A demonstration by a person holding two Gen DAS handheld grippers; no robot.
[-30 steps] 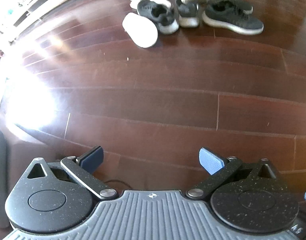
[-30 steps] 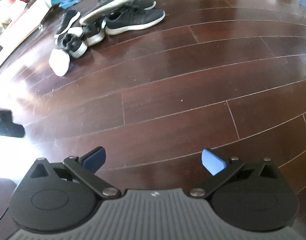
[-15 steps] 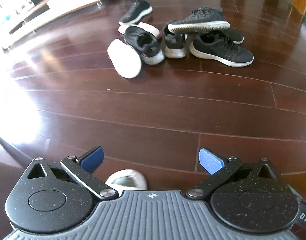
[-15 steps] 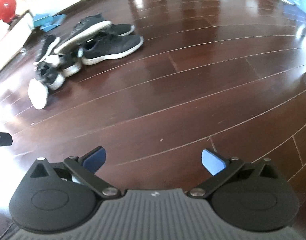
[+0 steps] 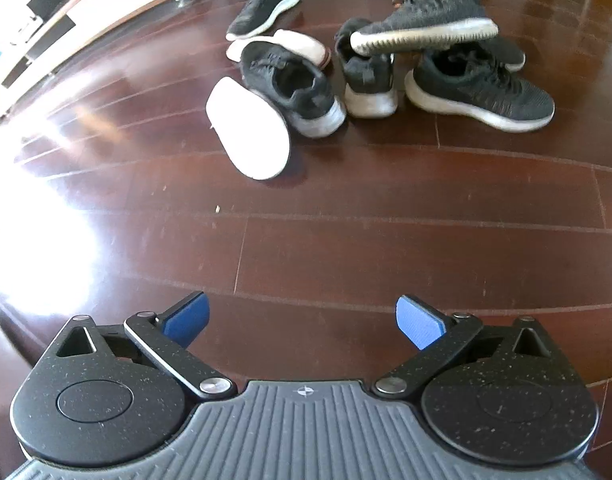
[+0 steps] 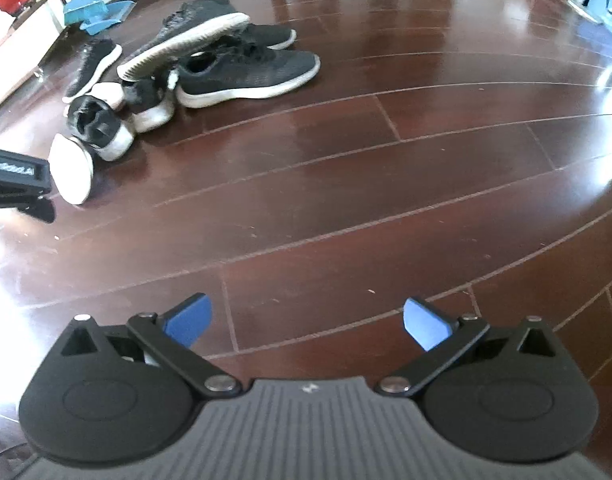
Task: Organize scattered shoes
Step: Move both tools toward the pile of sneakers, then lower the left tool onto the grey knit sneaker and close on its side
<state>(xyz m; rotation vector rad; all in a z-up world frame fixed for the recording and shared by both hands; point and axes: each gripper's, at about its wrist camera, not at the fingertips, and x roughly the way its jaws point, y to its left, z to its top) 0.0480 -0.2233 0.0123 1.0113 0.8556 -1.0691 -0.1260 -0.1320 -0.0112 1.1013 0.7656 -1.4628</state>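
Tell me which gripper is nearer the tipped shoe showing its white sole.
Left. The left gripper faces the tipped shoe almost straight ahead across bare floor. The right gripper sits farther back and to the right, with the shoe far off to its left.

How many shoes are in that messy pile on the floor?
8 that I can see. Overturned white-soled shoe nearest; black sneaker; heel-on sneaker; big sneaker; propped sneaker; one behind; pale-soled shoe; far sneaker. More may hide underneath.
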